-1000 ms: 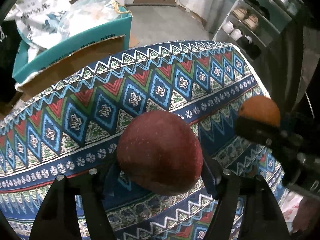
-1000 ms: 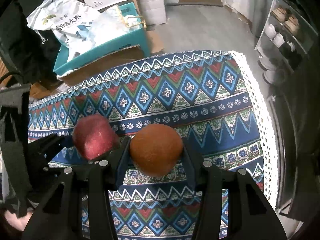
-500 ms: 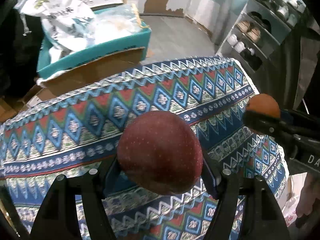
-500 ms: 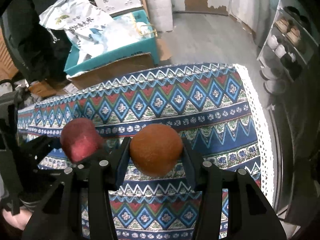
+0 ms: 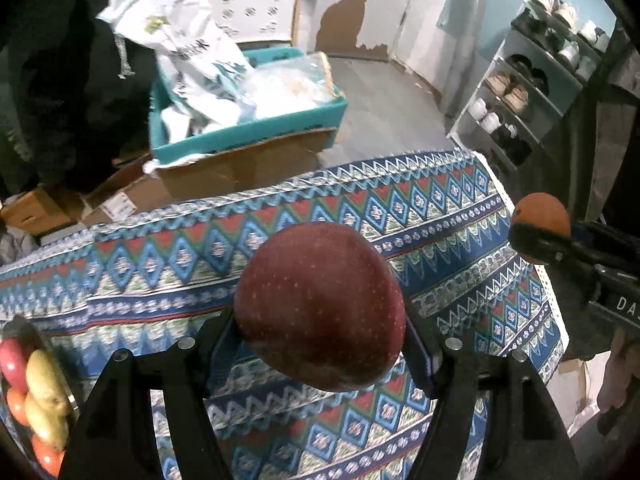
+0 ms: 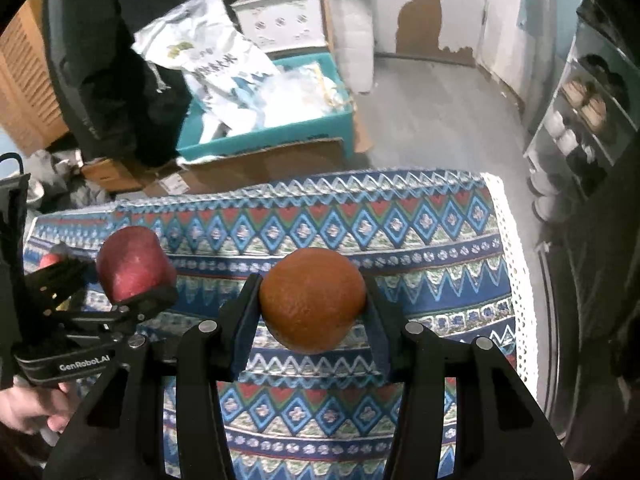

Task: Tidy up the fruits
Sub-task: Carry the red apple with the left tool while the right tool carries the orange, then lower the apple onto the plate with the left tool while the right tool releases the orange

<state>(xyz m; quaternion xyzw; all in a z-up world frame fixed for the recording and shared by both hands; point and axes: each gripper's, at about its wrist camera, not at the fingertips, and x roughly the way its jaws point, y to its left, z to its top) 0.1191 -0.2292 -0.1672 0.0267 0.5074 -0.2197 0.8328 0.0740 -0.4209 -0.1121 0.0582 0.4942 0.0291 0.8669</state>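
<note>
Both cameras now sit higher and farther back from the patterned blue, red and white tablecloth [image 5: 460, 248], so more floor and the teal cardboard box [image 5: 256, 132] beyond its far edge show. A cluster of red, yellow and orange fruits [image 5: 36, 396] has come into the left wrist view at its lower-left edge, on the cloth.

apple [image 5: 320, 308] in left tongs [image 5: 320, 336], orange [image 6: 312, 300] in right tongs [image 6: 312, 312], both above tbl [image 6: 440, 240]
</note>
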